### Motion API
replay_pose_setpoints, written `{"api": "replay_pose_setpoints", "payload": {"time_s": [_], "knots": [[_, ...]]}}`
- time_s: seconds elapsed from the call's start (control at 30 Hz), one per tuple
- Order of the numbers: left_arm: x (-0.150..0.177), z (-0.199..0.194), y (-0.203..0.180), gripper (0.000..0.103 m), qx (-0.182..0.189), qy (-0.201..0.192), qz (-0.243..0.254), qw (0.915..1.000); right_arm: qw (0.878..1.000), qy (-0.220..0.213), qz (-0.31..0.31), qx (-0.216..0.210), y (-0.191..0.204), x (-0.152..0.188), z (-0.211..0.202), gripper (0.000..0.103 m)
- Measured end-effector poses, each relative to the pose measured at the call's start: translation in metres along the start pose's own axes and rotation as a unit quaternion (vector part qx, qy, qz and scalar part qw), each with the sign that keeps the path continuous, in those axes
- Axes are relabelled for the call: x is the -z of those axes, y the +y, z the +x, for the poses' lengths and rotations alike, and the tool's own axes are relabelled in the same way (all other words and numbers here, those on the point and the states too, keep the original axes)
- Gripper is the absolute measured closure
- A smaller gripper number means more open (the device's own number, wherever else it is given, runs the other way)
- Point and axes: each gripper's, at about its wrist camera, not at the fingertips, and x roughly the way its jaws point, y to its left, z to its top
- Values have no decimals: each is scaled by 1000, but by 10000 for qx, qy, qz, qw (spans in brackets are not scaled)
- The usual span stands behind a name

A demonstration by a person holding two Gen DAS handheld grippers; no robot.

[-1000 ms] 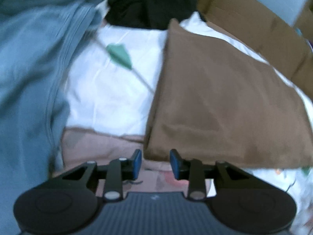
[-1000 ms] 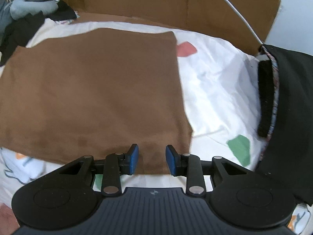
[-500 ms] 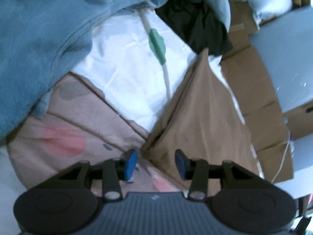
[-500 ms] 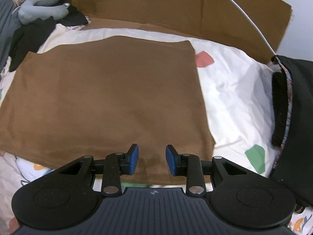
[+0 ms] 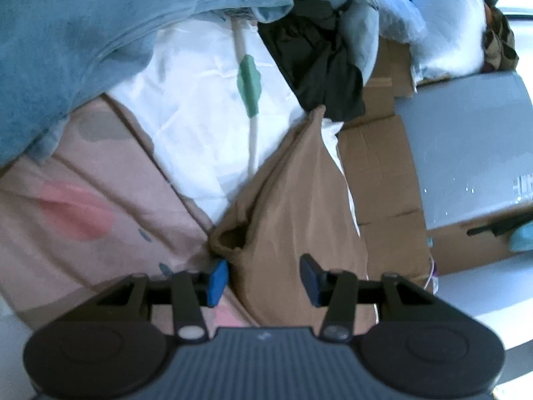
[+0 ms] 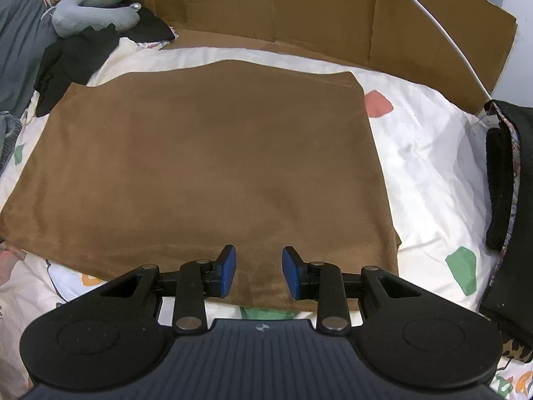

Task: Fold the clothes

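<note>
A brown cloth (image 6: 213, 166) lies flat on the white patterned bed sheet (image 6: 423, 166), folded into a broad rectangle. My right gripper (image 6: 260, 271) hovers over the middle of its near edge, open, with nothing pinched between the blue pads. In the left wrist view the same brown cloth (image 5: 299, 216) runs away from me, and its puckered near corner sits just ahead of my left gripper (image 5: 264, 280). That gripper is open. The cloth lies between its jaws, and the pads do not press on it.
A cardboard wall (image 6: 299, 6) stands behind the bed. A black garment (image 6: 509, 200) lies to the right, another black garment (image 6: 76, 56) and a grey plush (image 6: 93, 13) at the far left. A blue garment (image 5: 83, 33) and pink sheet (image 5: 83, 216) lie left of the cloth.
My left gripper rolled, sank toward the brown cloth's corner and widened its jaws. The right gripper drew back a little, so more of the cloth shows.
</note>
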Motion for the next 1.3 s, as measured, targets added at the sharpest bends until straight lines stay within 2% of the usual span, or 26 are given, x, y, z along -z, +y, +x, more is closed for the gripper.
{"api": "replay_pose_setpoints", "payload": {"time_s": [0.1, 0.23, 0.43, 0.6, 0.67, 0.8, 0.87, 1.0, 1.07, 1.17, 1.2, 1.23, 1.27, 1.3], "knots": [[0, 5, 1, 55, -97, -68, 141, 9998, 9999, -70, -45, -89, 4, -4, -2, 66], [1, 2, 4, 65, -230, -58, 213, 9995, 9997, -69, -12, -227, 12, -6, 0, 66], [2, -5, 13, 65, -221, -56, 152, 9996, 9988, 0, -148, -457, 31, -7, 5, 66], [-1, 5, 19, 66, -111, -111, 170, 9997, 9982, 120, -248, -536, 45, -1, 10, 66], [-3, 7, 23, 76, -91, -153, 45, 9998, 9977, 141, -326, -573, 51, 1, 11, 66], [-4, 4, 22, 82, -119, -107, 19, 9999, 9974, 147, -342, -619, 56, 0, 12, 66], [-4, 0, 21, 91, -95, -79, -8, 9999, 9974, 153, -281, -640, 57, -1, 13, 66], [-4, -11, 19, 91, -39, -105, -13, 9999, 9970, 150, -183, -739, 62, -5, 15, 66], [-4, -11, 19, 82, -14, -68, -22, 10000, 9964, 140, -211, -806, 68, -6, 17, 66], [-2, -4, 21, 79, 7, 13, -34, 10000, 9953, 151, -228, -927, 78, -8, 21, 66], [-1, -1, 21, 79, 16, 50, -11, 10000, 9949, 164, -226, -965, 82, -8, 23, 68], [0, 2, 20, 81, -2, 64, 49, 10000, 9946, 191, -238, -994, 87, -7, 26, 76], [0, 4, 19, 87, -27, 80, 78, 9999, 9942, 233, -266, -1012, 92, -7, 29, 80], [0, 5, 19, 89, -50, 96, 99, 9999, 9941, 254, -276, -1017, 96, -7, 32, 81]]}}
